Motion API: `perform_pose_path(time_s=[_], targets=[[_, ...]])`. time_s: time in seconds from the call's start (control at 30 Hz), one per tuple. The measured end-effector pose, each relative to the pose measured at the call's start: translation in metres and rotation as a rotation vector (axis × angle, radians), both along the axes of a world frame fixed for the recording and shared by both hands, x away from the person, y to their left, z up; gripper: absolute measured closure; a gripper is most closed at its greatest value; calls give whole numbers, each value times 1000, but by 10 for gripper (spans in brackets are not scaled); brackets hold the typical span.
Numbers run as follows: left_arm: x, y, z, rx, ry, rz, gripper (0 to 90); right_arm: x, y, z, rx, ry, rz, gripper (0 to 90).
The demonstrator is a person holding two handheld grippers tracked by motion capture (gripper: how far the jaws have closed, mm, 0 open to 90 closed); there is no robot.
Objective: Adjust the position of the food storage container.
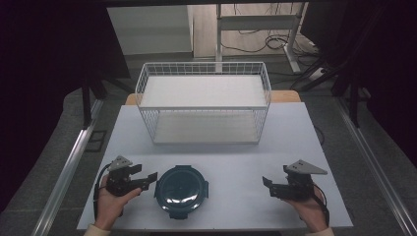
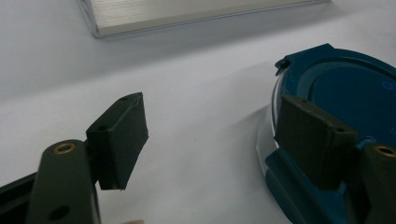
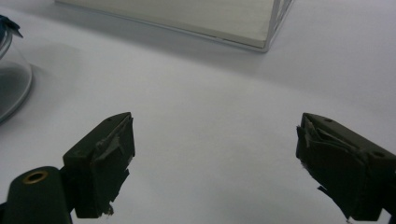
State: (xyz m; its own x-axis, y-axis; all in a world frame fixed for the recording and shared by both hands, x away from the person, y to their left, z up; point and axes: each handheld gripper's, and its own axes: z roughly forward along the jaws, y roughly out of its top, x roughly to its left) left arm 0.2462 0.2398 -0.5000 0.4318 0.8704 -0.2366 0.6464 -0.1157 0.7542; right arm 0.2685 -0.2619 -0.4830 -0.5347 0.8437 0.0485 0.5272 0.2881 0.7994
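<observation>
A white worktop [image 1: 236,162] carries a white wire basket [image 1: 204,101] at the middle of its far edge. The basket has two levels, each with a pale flat board.

Near the front edge, a little left of centre, sits a round dark teal lidded container [image 1: 181,191] with side clasps. In the gripper views its wall below the lid appears to be clear, though the edge is blurred there.

A person's left hand [image 1: 112,206] comes in at the front left corner holding the left gripper [image 1: 150,179]. Its jaws are spread apart with nothing between them. They point toward the container's left side; in the left gripper view one jaw overlaps the container's rim, and whether it touches cannot be told.

The person's right hand [image 1: 311,209] holds the right gripper [image 1: 266,186] near the front right corner, well apart from the container. Its jaws are also spread wide and hold nothing, with bare worktop between them. In the right gripper view the basket's corner shows beyond the jaws.
</observation>
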Motion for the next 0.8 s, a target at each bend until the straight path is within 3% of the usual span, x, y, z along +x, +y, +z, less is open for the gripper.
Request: perform_pose_path(time_s=[0.13,0.4,0.63,0.8], targets=[[-1,1,1,-3,-1,4,250,-2,-3,-2,-3,20,14,131],[-5,7,4,-12,-15,6,249,-2,-1,2,4,14,38,152],[-7,6,6,-22,-22,0,250,-4,3,6,17,16,35,162],[-9,5,10,-18,-27,-6,251,-4,2,3,-3,23,28,164]])
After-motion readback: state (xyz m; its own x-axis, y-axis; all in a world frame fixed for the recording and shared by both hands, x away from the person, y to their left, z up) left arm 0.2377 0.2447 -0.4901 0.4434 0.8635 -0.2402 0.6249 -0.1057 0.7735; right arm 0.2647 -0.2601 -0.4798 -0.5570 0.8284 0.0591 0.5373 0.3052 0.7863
